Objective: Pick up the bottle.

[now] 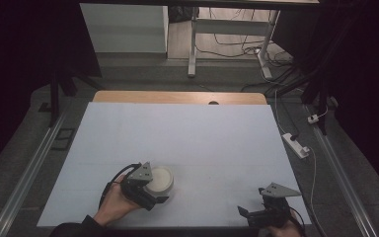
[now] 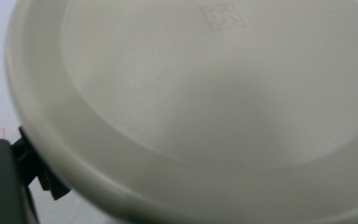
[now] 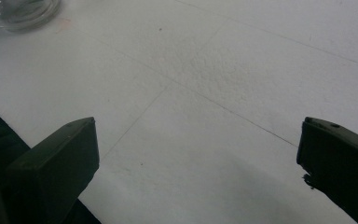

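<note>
The left gripper (image 1: pixel 159 193), low in the frame, is at the white lid (image 1: pixel 161 178); its grip I cannot tell. The right gripper (image 3: pixel 198 163) waits, jaws wide apart. Next is probably lifting the lid gently.

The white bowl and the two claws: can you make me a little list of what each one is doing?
bowl: white, round, on the table near its front edge, left of the middle
left claw: right at the bowl's rim, held by a hand; one black jaw shows beside the rim, grip cannot be told
right claw: open, nothing between its jaws, over bare table at the front right
glass thing: clear, blurry, at the top left corner of the right gripper view
</note>
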`<action>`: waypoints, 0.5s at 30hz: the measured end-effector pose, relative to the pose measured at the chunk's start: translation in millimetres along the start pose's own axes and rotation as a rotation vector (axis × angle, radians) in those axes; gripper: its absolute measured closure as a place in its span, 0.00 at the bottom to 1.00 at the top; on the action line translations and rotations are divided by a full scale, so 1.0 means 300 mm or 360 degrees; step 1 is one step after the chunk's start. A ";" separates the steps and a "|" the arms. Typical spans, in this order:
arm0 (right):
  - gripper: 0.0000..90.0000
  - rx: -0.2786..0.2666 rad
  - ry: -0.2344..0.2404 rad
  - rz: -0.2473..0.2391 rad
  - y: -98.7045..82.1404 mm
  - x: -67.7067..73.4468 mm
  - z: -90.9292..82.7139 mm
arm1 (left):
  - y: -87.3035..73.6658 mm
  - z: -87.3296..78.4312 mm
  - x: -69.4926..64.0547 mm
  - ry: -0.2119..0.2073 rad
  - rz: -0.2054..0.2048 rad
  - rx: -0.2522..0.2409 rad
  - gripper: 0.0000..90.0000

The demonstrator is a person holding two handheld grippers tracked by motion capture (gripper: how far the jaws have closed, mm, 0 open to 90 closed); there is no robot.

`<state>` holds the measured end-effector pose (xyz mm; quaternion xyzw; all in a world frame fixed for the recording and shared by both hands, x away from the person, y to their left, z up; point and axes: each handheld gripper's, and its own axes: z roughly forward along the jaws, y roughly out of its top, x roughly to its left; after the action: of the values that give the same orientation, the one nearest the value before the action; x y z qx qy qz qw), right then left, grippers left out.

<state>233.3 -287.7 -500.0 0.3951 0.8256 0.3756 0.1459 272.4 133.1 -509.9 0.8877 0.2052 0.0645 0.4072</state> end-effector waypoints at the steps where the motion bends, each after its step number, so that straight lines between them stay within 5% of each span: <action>1: 0.00 0.0001 0.0001 0.0000 0.000 0.000 0.000 | 0.000 0.000 -0.002 0.0005 -0.0004 -0.0003 0.08; 15: 0.00 0.0001 0.0002 -0.0013 0.000 0.003 -0.001 | 0.004 -0.013 -0.007 0.0111 -0.0010 -0.0002 0.08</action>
<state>232.7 -287.3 -499.7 0.3915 0.8274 0.3749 0.1469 269.6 134.2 -506.4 0.8839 0.2221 0.0942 0.4006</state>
